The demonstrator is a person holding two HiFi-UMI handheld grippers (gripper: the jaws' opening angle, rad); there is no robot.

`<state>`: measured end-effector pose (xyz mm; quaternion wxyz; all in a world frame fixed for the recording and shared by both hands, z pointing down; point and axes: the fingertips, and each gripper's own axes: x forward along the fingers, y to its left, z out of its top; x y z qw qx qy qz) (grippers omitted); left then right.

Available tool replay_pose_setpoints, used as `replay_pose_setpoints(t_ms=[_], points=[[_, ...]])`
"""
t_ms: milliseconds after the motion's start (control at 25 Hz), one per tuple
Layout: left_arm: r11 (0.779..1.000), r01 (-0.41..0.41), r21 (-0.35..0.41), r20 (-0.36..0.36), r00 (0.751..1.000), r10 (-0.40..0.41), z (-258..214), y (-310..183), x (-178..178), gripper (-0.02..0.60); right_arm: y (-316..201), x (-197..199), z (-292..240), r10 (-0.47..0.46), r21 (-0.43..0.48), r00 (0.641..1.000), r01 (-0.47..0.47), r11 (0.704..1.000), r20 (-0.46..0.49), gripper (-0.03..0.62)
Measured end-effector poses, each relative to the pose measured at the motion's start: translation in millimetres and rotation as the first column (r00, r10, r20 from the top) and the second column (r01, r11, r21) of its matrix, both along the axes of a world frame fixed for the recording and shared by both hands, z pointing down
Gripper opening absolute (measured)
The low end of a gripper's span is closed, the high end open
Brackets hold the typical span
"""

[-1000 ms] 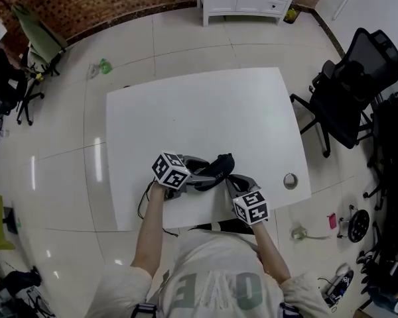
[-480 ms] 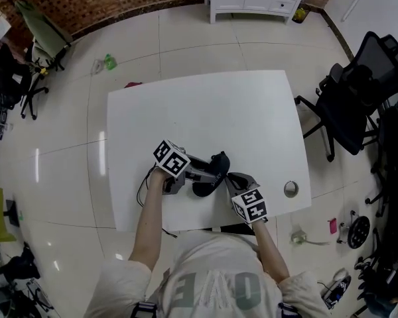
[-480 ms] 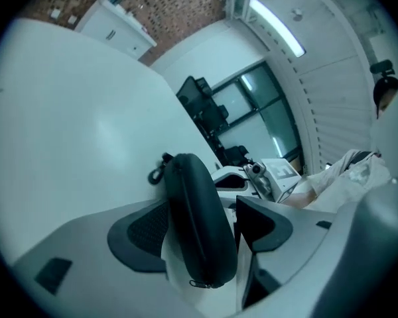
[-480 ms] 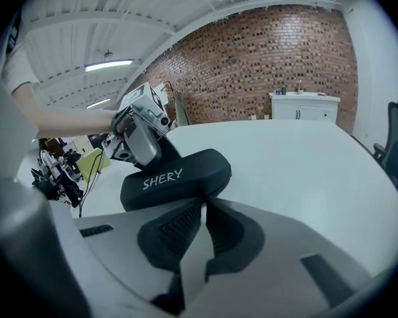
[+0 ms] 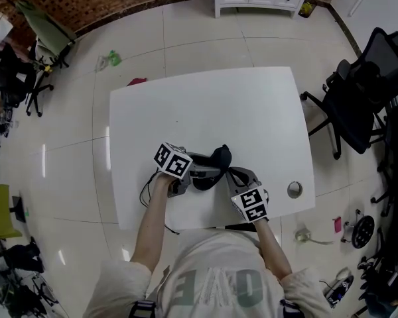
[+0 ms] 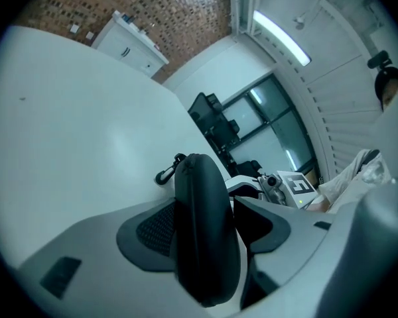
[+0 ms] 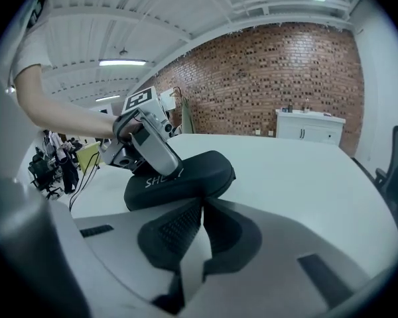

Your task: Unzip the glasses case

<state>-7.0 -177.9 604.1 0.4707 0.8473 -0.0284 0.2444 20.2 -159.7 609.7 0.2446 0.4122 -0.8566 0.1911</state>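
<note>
Ok, looking at a black oval zip-up glasses case (image 5: 219, 161), down on the white rectangular counter (image 5: 205, 105), close to its front edge, roughly midway along. Clamped edge-on in the left tongs (image 6: 209, 227): have just been closing, with the case between the pads and both pads seemingly on the shell, so wide but loaded. As for the right tongs (image 7: 203, 203): shut tight, tips right at the case's rim on the side facing the counter's front edge. Can't tell whether pinching a zip tab or nothing.

Reads as light and semi-rigid, a moulded shell: should hold shape under the pads, no crush worry. Looks smooth and rounded though, so liable to twist in the grip or skate on the slick counter once tugged. Best clamped across the two broad faces at one end, clear of the zip line, much as now. For the zip, take only the tab: small, thin, floppy, needs a tip pinch, then a drag along the seam. Expect binding round the curved ends.

Also spotted a small dark loop or clip (image 6: 164, 175) at the case end pointing toward the counter's middle; could be the puller or just a hanger, too small to say.
</note>
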Motion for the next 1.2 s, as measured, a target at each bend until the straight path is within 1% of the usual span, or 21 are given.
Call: replay_pose_setpoints(t_ms=[80, 160, 200, 240, 280, 360, 400, 480, 520, 560, 600, 640, 760, 840, 880, 920, 960, 1000, 1040, 1120, 1200], points=[[0.998, 0.043, 0.042, -0.045, 0.998, -0.041, -8.6, -4.0, 1.4, 0.276, -5.5, 1.6, -10.7, 0.007, 0.053, 1.0, -0.007, 0.999, -0.007, -0.002], [0.99, 0.128, 0.066, -0.116, 0.986, -0.119, -21.2, -11.4, 2.7, 0.275, -12.1, 5.7, -25.3, 0.031, 0.111, 1.0, -0.031, 0.993, 0.007, -0.002], [0.978, 0.197, 0.067, -0.16, 0.97, -0.185, -29.1, -18.5, 1.8, 0.273, -15.9, 7.7, -34.6, 0.043, 0.14, 0.999, -0.046, 0.989, 0.022, -0.002], [0.957, 0.283, 0.059, -0.205, 0.942, -0.265, -38.5, -28.1, -0.9, 0.273, -20.1, 8.9, -45.9, 0.055, 0.169, 0.998, -0.061, 0.984, 0.043, -0.002], [0.927, 0.373, 0.048, -0.247, 0.903, -0.351, -49.6, -39.3, -5.4, 0.273, -24.3, 9.2, -59.4, 0.067, 0.199, 0.995, -0.081, 0.977, 0.076, -0.002], [0.843, 0.537, 0.035, -0.316, 0.806, -0.5, -75.4, -61.6, -17.2, 0.273, -29.4, 8.6, -86.5, 0.093, 0.242, 0.981, -0.134, 0.961, 0.171, -0.002], [0.792, 0.609, 0.032, -0.344, 0.751, -0.564, -88.8, -72.0, -23.7, 0.273, -29.1, 7.3, -97.4, 0.104, 0.249, 0.969, -0.16, 0.955, 0.223, -0.002], [0.674, 0.739, 0.014, -0.395, 0.623, -0.675, -114.2, -90.7, -38.7, 0.273, -23.7, 0.4, -113.4, 0.109, 0.242, 0.947, -0.186, 0.952, 0.303, -0.002], [0.616, 0.788, -0.003, -0.422, 0.557, -0.715, -126.4, -98.0, -46.3, 0.273, -20.2, -5.3, -119.5, 0.102, 0.235, 0.938, -0.187, 0.954, 0.331, 0.0], [0.569, 0.822, -0.024, -0.451, 0.499, -0.74, -138.7, -102.8, -52.3, 0.273, -17.0, -11.7, -124.8, 0.091, 0.226, 0.93, -0.181, 0.957, 0.357, 0.0], [0.538, 0.842, -0.048, -0.479, 0.453, -0.752, -151.3, -104.6, -55.8, 0.273, -14.6, -18.4, -128.9, 0.081, 0.213, 0.921, -0.172, 0.962, 0.381, 0.039], [0.516, 0.853, -0.078, -0.505, 0.412, -0.758, -163.4, -104.2, -57.5, 0.273, -13.0, -24.4, -131.7, 0.073, 0.199, 0.914, -0.164, 0.966, 0.399, 0.086], [0.456, 0.867, -0.199, -0.554, 0.284, -0.782, -192.7, -97.0, -59.1, 0.272, -13.4, -34.3, -131.6, 0.08, 0.191, 0.922, -0.163, 0.968, 0.38, 0.12], [0.398, 0.881, -0.255, -0.563, 0.199, -0.802, -204.4, -92.1, -61.3, 0.272, -15.3, -36.1, -132.1, 0.094, 0.233, 0.945, -0.173, 0.957, 0.315, 0.12], [0.368, 0.896, -0.249, -0.569, 0.172, -0.804, -208.2, -90.0, -63.0, 0.272, -16.0, -36.9, -135.2, 0.101, 0.251, 0.948, -0.181, 0.951, 0.3, 0.12], [0.347, 0.915, -0.204, -0.585, 0.17, -0.793, -211.8, -87.8, -64.8, 0.272, -16.7, -37.7, -139.6, 0.109, 0.26, 0.946, -0.193, 0.946, 0.307, 0.12], [0.335, 0.933, -0.134, -0.61, 0.188, -0.769, -216.6, -85.2, -66.2, 0.272, -17.4, -37.9, -144.3, 0.116, 0.261, 0.939, -0.207, 0.943, 0.323, 0.121], [0.328, 0.942, -0.075, -0.636, 0.208, -0.743, -222.7, -82.2, -66.8, 0.272, -17.9, -37.4, -148.7, 0.121, 0.264, 0.934, -0.217, 0.94, 0.336, 0.12], [0.326, 0.944, -0.045, -0.658, 0.217, -0.721, -228.3, -78.8, -66.8, 0.272, -17.9, -36.2, -152.9, 0.12, 0.278, 0.933, -0.221, 0.935, 0.339, 0.12], [0.342, 0.939, -0.028, -0.703, 0.225, -0.675, -238.0, -71.2, -65.0, 0.272, -15.7, -33.7, -162.3, 0.095, 0.33, 0.94, -0.208, 0.921, 0.327, 0.12], [0.391, 0.92, 0.012, -0.762, 0.261, -0.592, -251.4, -60.4, -60.5, 0.272, -10.6, -37.0, -171.1, 0.027, 0.352, 0.937, -0.158, 0.922, 0.349, 0.12]])
